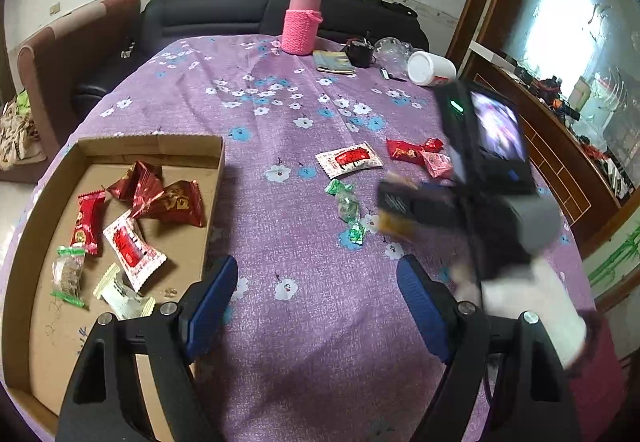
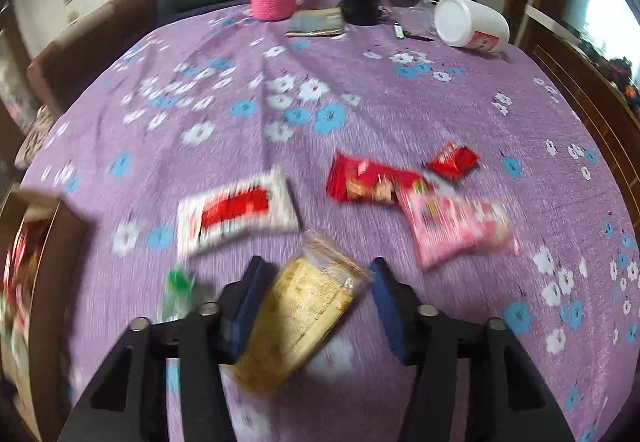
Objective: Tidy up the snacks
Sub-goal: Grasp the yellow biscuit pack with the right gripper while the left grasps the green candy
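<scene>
A cardboard box [image 1: 182,150] at the left of the purple table holds several wrapped snacks, red, white-red and green ones. My left gripper [image 1: 318,284] is open and empty over the cloth, just right of the box. Loose snacks lie ahead: a white-red packet [image 1: 348,159], a green candy [image 1: 347,208], a red packet [image 1: 404,151] and a pink packet [image 1: 437,163]. My right gripper [image 2: 316,282] shows blurred in the left wrist view [image 1: 404,204]. A yellow snack packet [image 2: 304,318] lies between its jaws, which stand apart, blurred.
At the far edge stand a pink knit-covered bottle [image 1: 301,20], a flat pouch [image 1: 333,62], a dark small object [image 1: 360,52], clear cups [image 1: 390,50] and a tipped white container [image 1: 430,68]. Sofa and chair lie beyond the table. A cabinet stands at the right.
</scene>
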`<state>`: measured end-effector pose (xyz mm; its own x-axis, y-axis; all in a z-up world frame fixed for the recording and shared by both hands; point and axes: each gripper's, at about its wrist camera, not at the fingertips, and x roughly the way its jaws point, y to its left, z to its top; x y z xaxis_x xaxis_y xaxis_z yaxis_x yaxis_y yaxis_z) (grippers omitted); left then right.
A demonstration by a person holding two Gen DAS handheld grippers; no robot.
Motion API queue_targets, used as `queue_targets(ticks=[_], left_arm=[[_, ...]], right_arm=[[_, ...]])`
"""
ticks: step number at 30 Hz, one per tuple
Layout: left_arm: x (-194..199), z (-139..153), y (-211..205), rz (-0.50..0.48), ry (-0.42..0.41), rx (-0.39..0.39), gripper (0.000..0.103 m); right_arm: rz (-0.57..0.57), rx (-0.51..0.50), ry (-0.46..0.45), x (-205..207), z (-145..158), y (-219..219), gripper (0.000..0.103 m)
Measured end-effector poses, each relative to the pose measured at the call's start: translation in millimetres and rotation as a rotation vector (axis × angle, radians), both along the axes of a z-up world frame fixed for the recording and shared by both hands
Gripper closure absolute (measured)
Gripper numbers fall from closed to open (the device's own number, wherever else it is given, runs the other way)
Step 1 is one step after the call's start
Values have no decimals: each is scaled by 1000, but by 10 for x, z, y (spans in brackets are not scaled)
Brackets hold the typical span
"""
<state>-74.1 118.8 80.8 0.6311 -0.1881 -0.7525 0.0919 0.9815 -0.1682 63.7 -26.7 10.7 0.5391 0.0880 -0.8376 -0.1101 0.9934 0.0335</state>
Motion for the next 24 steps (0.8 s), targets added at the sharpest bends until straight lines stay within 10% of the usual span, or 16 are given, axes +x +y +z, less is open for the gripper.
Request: queue_targets(ticks=[4, 8, 20, 24], left_arm=[[163, -76, -142, -53, 27, 30, 26], [523, -307, -316, -75, 121, 33, 73], [1112, -589, -636, -66, 119, 129, 79], [1063, -580, -589, -62, 118, 98, 82]], right_arm=[[23, 28, -30, -343, 32, -231, 66], [23, 52, -75, -445, -4, -404, 66], [32, 146, -59, -384, -14, -513, 67], [30, 275, -43, -405, 1, -629, 83]])
